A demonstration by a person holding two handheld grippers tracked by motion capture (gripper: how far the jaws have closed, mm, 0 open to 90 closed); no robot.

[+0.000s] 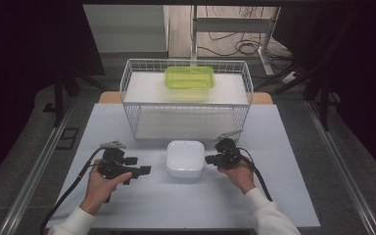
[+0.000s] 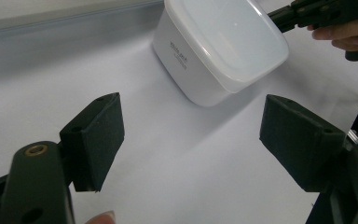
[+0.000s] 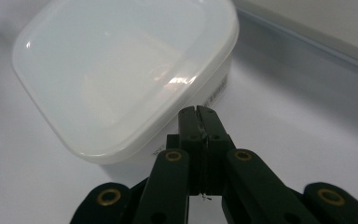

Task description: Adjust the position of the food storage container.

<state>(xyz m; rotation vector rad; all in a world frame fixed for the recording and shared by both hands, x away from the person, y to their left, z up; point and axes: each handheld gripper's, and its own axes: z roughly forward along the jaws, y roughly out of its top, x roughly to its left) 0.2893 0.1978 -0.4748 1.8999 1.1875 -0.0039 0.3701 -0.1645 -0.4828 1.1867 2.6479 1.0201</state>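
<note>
A white lidded plastic container [image 1: 185,157] sits on the white table, between my two grippers. In the left gripper view the container [image 2: 219,44] lies ahead and slightly right of the jaws. My left gripper [image 1: 138,165] is to its left, open, with nothing between its pads [image 2: 98,135]; its midpoint [image 2: 191,135] is over bare table. My right gripper [image 1: 208,158] is at the container's right side, shut with nothing in it. Its closed tips [image 3: 197,112] are right at the rim of the container [image 3: 116,70]; contact cannot be told.
A white wire basket [image 1: 186,98] stands behind the container, with a lime green lidded box [image 1: 189,77] on top at the back. Black cables trail from both grippers toward the table's front edge. A person's hands hold the grippers.
</note>
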